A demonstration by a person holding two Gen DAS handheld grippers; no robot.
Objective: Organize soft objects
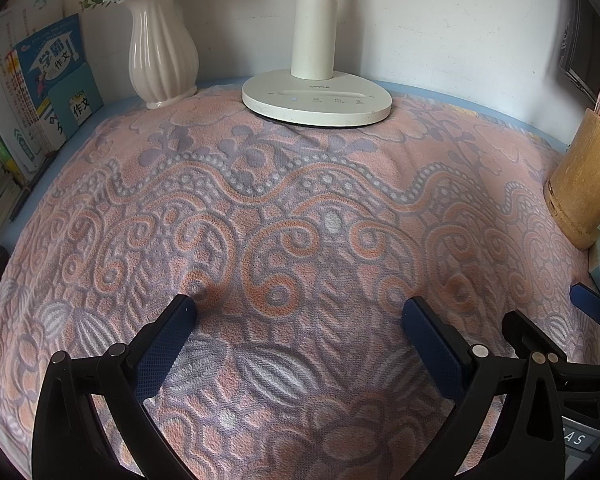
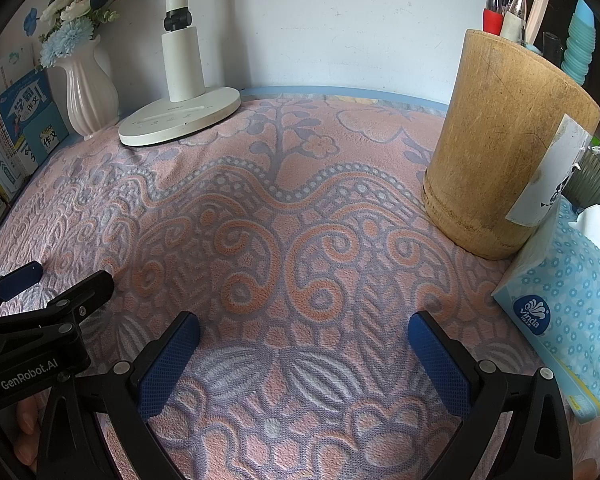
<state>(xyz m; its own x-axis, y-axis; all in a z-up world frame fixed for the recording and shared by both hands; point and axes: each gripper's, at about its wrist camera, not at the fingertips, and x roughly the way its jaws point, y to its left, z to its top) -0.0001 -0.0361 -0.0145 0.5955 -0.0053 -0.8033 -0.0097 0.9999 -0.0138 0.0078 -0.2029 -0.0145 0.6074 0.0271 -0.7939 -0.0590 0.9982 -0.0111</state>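
A pink and lilac patterned towel (image 1: 300,208) lies spread flat over the desk; it also shows in the right wrist view (image 2: 300,208). My left gripper (image 1: 300,312) is open and empty, its blue pads low over the towel's near half. My right gripper (image 2: 304,328) is open and empty, also low over the towel. The right gripper shows at the right edge of the left wrist view (image 1: 552,320), and the left gripper at the left edge of the right wrist view (image 2: 56,280). The two grippers are side by side.
A white lamp base (image 1: 316,98) stands on the towel's far edge. A white vase (image 1: 162,48) with blue flowers and books (image 1: 48,80) are at far left. A bamboo pen holder (image 2: 508,148) and a blue tissue box (image 2: 568,312) stand at right. A wall is behind.
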